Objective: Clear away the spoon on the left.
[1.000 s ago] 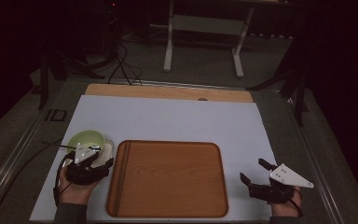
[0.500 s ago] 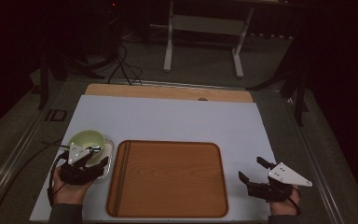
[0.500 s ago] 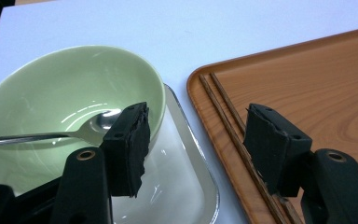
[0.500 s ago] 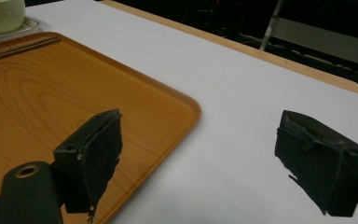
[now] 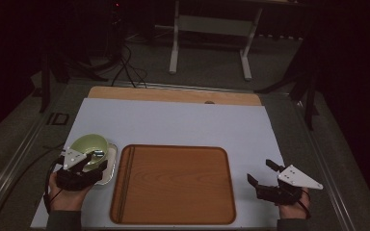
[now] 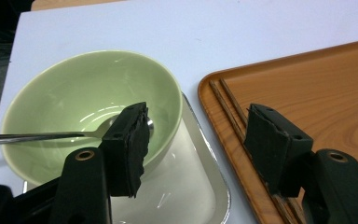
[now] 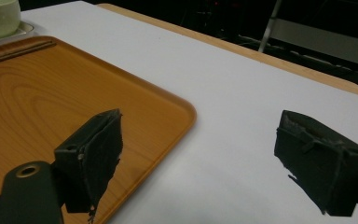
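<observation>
While the green bowl is being kept on the metal tray at the table's left edge, it is being straddled at its near rim by the spread, empty left gripper, the spread right gripper being held well apart.

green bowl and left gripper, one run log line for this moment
left gripper: open, at green bowl | bowl: on metal tray, spoon inside | right gripper: open, above table
</observation>
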